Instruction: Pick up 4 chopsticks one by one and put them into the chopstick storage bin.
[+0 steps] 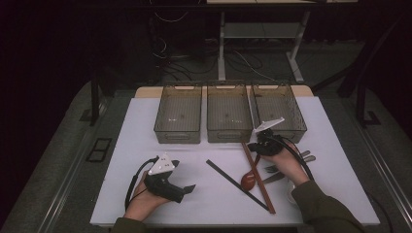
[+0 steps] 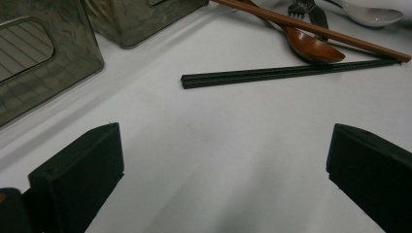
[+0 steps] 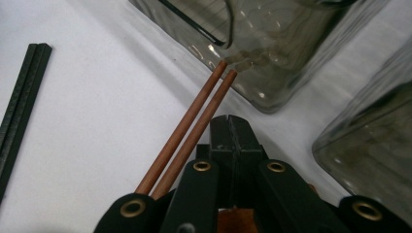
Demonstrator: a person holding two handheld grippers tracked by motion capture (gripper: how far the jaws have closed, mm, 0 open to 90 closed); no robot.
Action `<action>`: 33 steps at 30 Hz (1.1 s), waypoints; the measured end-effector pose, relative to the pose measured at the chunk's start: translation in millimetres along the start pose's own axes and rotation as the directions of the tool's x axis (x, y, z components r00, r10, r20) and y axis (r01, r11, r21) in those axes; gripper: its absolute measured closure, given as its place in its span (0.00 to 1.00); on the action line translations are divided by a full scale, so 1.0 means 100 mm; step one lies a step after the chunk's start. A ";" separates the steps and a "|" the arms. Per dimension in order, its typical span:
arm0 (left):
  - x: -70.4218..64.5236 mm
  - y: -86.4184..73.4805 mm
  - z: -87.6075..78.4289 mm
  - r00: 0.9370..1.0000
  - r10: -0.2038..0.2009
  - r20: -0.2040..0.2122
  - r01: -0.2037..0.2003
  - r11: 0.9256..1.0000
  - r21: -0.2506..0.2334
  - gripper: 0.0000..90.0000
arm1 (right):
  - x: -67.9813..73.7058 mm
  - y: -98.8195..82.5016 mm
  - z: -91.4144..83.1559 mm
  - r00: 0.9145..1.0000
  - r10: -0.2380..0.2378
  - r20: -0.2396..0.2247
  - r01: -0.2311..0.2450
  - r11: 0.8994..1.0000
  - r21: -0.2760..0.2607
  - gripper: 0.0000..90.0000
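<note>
Right tool (image 3: 232, 127) is squeezed fully together beside the brown chopsticks (image 3: 194, 126) on the desk (image 1: 145, 145) near the bins, seemingly not gripping them, so a lift could come up empty, while the left tool (image 2: 218, 184) waits wide open, holding nothing

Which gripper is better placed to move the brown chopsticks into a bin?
Right. The right gripper is at the brown chopsticks beside the bins; the left gripper rests open, farther back.
</note>
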State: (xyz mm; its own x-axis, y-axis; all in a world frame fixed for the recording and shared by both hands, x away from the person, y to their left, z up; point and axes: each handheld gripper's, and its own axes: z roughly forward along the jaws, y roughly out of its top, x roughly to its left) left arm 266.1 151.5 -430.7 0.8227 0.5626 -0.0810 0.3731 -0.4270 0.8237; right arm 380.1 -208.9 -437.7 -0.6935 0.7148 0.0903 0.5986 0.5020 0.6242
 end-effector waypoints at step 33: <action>0.00 0.00 -0.01 1.000 -0.001 0.001 0.001 1.000 0.000 0.00 | 0.16 0.10 -0.01 0.997 0.057 -0.054 -0.058 0.998 -0.015 0.64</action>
State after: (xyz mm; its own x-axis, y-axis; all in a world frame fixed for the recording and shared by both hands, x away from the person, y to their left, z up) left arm 265.5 152.7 -430.1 0.8226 0.5626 -0.0827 0.3744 -0.4264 0.8234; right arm 375.0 -193.0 -429.6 -0.6791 0.7147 0.1673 0.6313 0.4524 0.6299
